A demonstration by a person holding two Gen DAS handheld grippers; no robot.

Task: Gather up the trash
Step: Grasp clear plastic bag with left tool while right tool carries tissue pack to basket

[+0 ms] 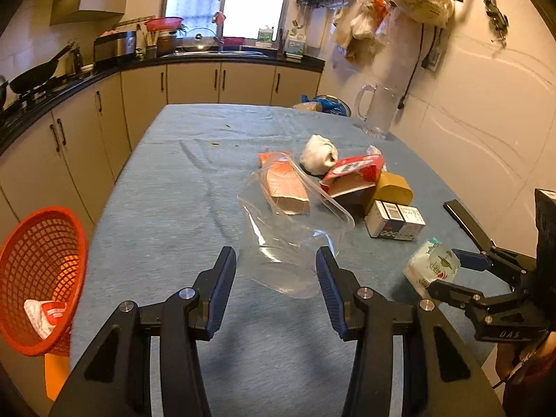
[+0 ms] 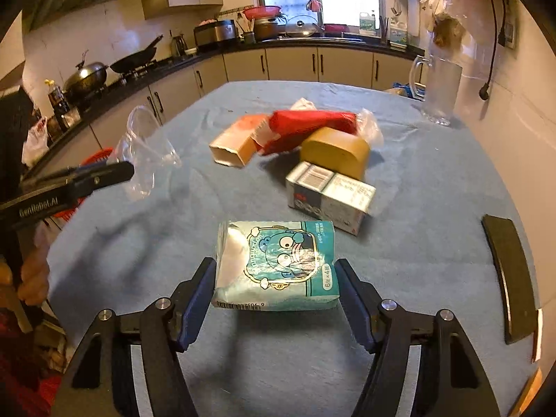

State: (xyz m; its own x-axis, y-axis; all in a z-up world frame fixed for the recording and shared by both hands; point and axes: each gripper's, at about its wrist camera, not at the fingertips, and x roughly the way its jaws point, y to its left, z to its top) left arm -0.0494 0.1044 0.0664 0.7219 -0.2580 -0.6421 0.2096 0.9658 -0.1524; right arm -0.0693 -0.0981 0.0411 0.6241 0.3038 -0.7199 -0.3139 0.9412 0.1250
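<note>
My left gripper (image 1: 274, 253) is shut on a clear plastic container (image 1: 295, 229), which hangs above the blue table cloth (image 1: 173, 208). From the right wrist view, this container (image 2: 146, 146) sits beyond the left gripper (image 2: 118, 172) at the left. My right gripper (image 2: 275, 262) is shut on a teal tissue pack (image 2: 278, 264), both pads against its sides. The left wrist view shows that pack (image 1: 431, 267) in the right gripper (image 1: 448, 271) at the right. An orange mesh basket (image 1: 41, 278) stands left of the table, a white and red wrapper inside.
A pile lies mid-table: an orange carton (image 2: 236, 142), a red packet (image 2: 312, 125), a tan box (image 2: 333, 149), a white barcode box (image 2: 326, 194) and a white wad (image 1: 319, 154). A glass jug (image 2: 441, 87) stands far right. A black flat object (image 2: 510, 278) lies near the right edge.
</note>
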